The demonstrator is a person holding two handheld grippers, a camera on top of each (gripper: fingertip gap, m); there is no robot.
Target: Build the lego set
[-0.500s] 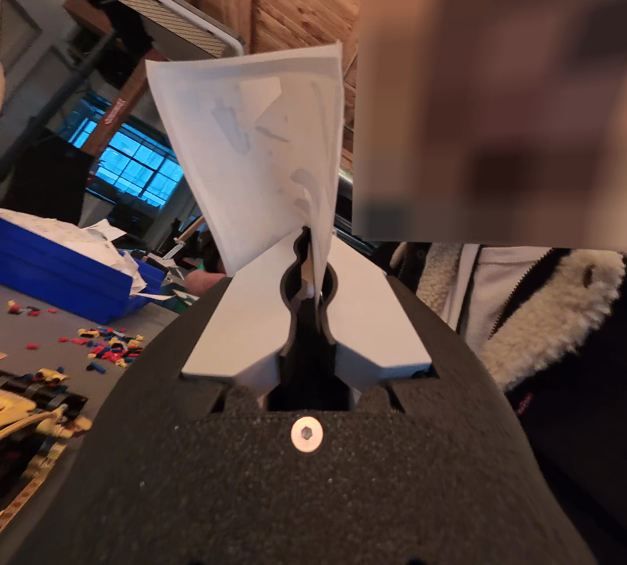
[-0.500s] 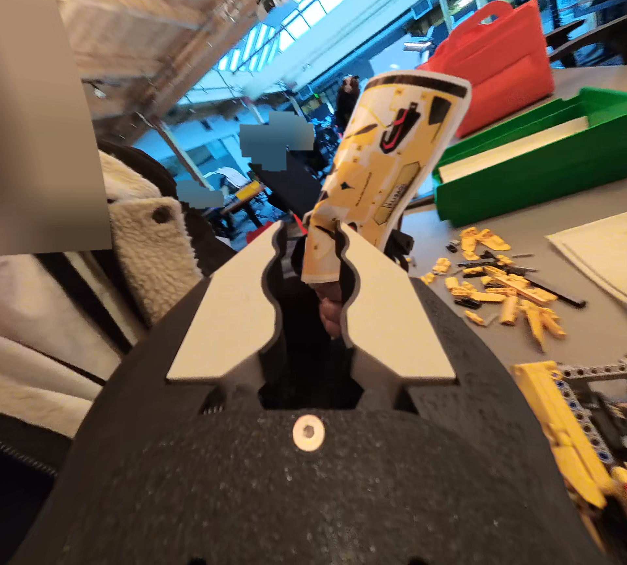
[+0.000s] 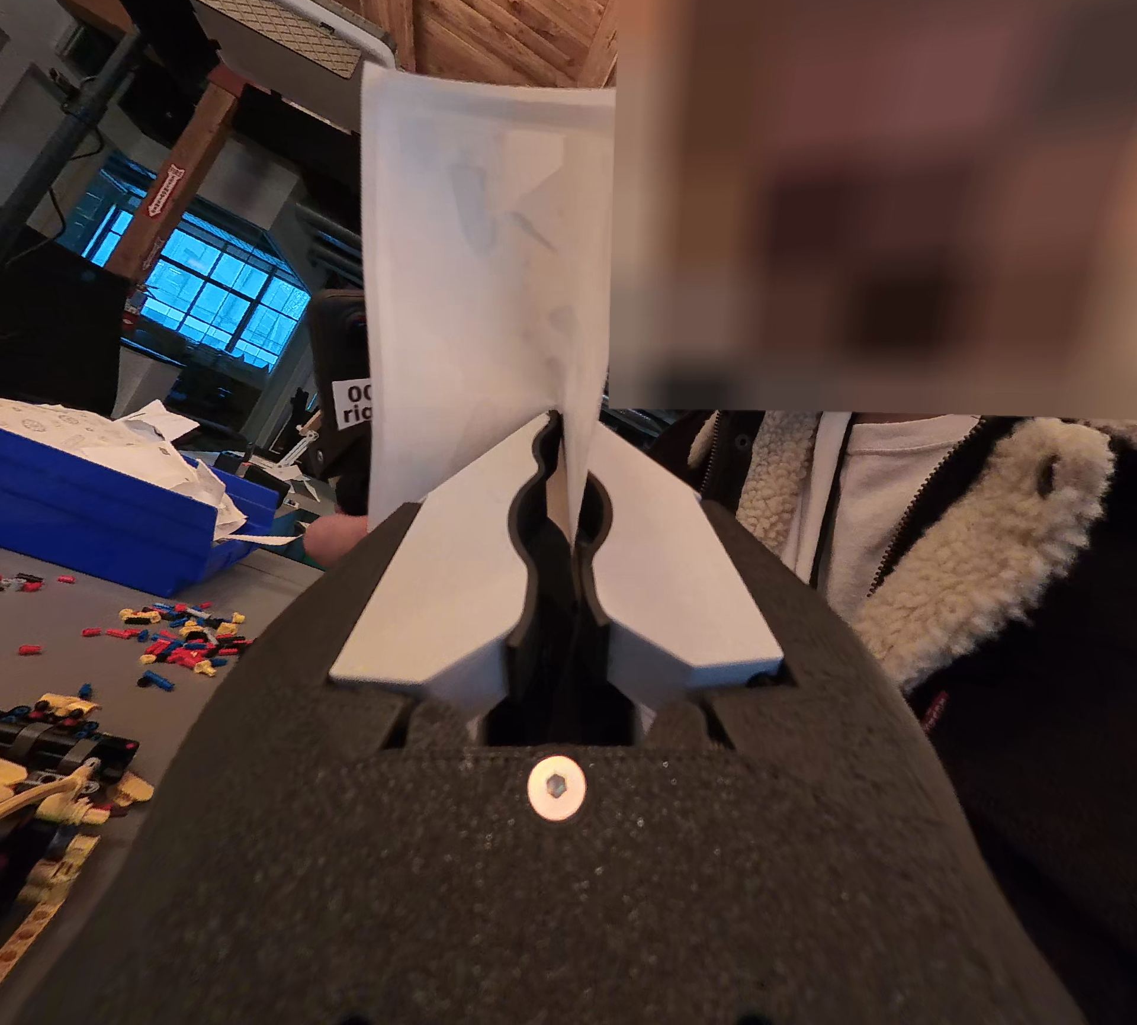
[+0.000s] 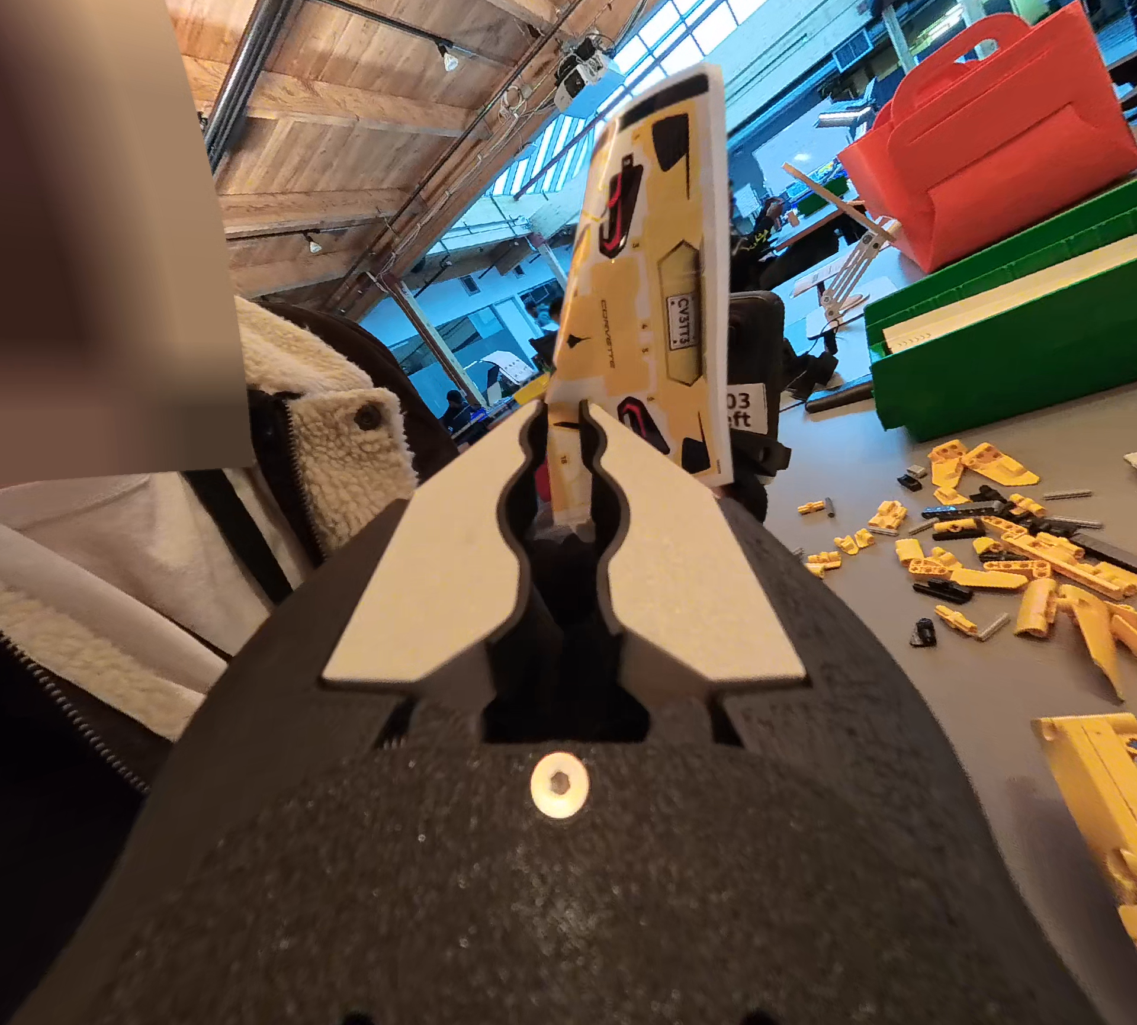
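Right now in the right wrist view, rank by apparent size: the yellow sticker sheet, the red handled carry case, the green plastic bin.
1. Yellow sticker sheet and red handled carry case: similar in extent; the sheet sits much nearer the camera, so unranked.
2. Green plastic bin: slightly less shows, cut by the frame edge.

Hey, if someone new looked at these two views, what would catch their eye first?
The yellow sticker sheet stands upright, pinched from both sides by the right hand-held gripper and the left hand-held gripper, which sees its white back. Yellow lego pieces lie scattered on the grey table.
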